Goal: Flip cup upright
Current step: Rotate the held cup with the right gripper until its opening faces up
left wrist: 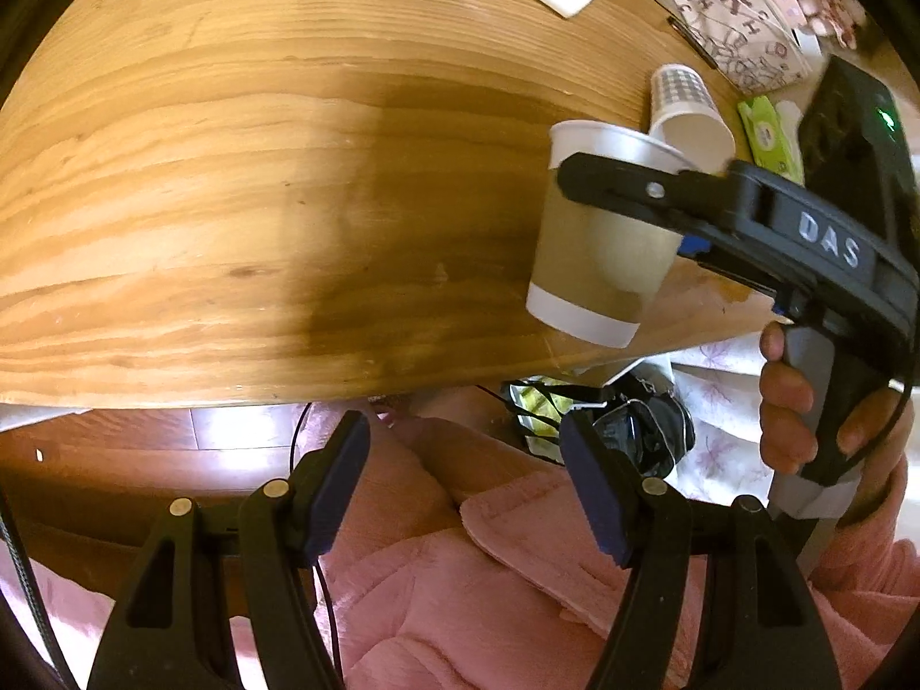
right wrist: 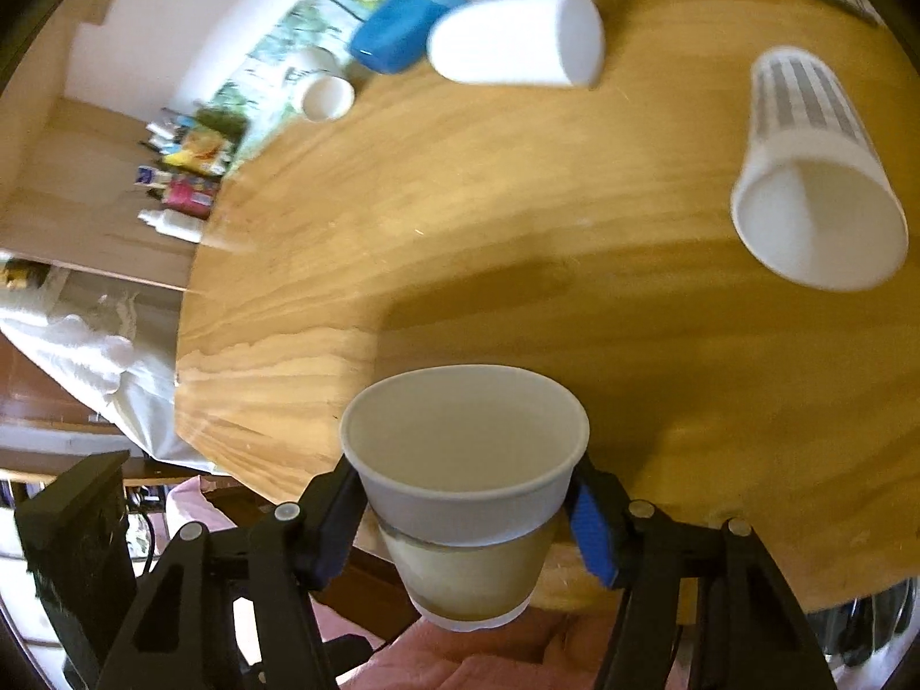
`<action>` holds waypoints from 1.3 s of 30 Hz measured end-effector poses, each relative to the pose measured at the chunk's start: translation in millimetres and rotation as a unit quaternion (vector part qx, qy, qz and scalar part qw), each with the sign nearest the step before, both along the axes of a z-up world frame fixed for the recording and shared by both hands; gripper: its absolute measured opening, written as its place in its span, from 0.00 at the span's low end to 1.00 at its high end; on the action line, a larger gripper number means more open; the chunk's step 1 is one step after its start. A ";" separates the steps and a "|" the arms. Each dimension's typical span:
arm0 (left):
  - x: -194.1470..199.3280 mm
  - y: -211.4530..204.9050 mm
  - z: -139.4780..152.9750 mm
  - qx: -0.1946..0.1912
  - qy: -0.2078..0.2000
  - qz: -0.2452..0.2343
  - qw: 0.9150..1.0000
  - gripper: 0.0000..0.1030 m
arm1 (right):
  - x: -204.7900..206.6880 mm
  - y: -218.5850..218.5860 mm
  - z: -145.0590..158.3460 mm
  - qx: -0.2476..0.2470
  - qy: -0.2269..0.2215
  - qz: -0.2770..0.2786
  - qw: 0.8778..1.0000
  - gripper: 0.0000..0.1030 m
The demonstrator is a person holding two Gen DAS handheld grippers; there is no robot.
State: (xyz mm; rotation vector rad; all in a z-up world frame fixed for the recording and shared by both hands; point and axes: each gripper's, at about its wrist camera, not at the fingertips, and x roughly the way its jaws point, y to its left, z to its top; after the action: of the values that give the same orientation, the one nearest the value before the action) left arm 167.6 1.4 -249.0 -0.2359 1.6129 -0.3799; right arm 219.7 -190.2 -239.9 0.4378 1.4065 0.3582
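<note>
My right gripper (right wrist: 468, 512) is shut on a brown and white paper cup (right wrist: 466, 494), gripping it just under the rim. The cup is held mouth up, a little tilted, above the near edge of the wooden table (right wrist: 517, 241). In the left wrist view the same cup (left wrist: 598, 236) hangs in the right gripper (left wrist: 621, 184) over the table's right front corner. My left gripper (left wrist: 466, 483) is open and empty, held off the table's front edge above pink cloth.
A white cup with a grey check pattern (right wrist: 816, 184) lies on its side at the right. A plain white cup (right wrist: 517, 40) lies on its side at the back, beside a blue container (right wrist: 402, 23). A patterned pouch (left wrist: 742, 23) and black device (left wrist: 851, 126) sit far right.
</note>
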 end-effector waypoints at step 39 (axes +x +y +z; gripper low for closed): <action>18.1 30.2 6.8 0.023 -0.038 0.075 0.996 0.70 | -79.5 50.1 6.7 -0.138 -0.395 0.125 0.899 0.62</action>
State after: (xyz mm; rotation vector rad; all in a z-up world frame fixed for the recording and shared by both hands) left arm 185.7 31.6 -242.2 -0.3016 1.5163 -0.2338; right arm 140.2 -140.1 -233.3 -0.1349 0.6877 0.4682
